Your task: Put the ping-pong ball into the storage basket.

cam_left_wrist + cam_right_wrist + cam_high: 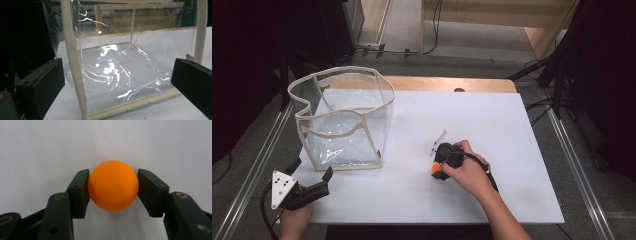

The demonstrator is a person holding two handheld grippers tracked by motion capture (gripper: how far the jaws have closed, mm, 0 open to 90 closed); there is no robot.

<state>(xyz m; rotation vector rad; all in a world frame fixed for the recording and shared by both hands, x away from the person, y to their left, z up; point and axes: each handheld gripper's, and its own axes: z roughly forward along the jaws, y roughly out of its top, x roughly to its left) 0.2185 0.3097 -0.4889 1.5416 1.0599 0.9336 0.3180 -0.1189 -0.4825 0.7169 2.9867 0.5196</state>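
An orange ball (113,185) lies on the white sheet (497,125), right of centre. My right gripper (113,191) points down at it, one jaw pressed on each side of the ball (436,168). A hand wraps that gripper (439,167) from above. A clear plastic box-shaped bag (343,117) with beige trim stands open-topped at the left of the sheet. My left gripper (313,169) sits low at the sheet's front left corner, open and empty. Its jaws face the near corner of the bag (120,72), a short way off.
The white sheet covers a wooden table (452,83) whose far edge shows behind it. Metal rails (257,160) run along both sides. Dark equipment and cables (562,75) stand on the floor beyond the table.
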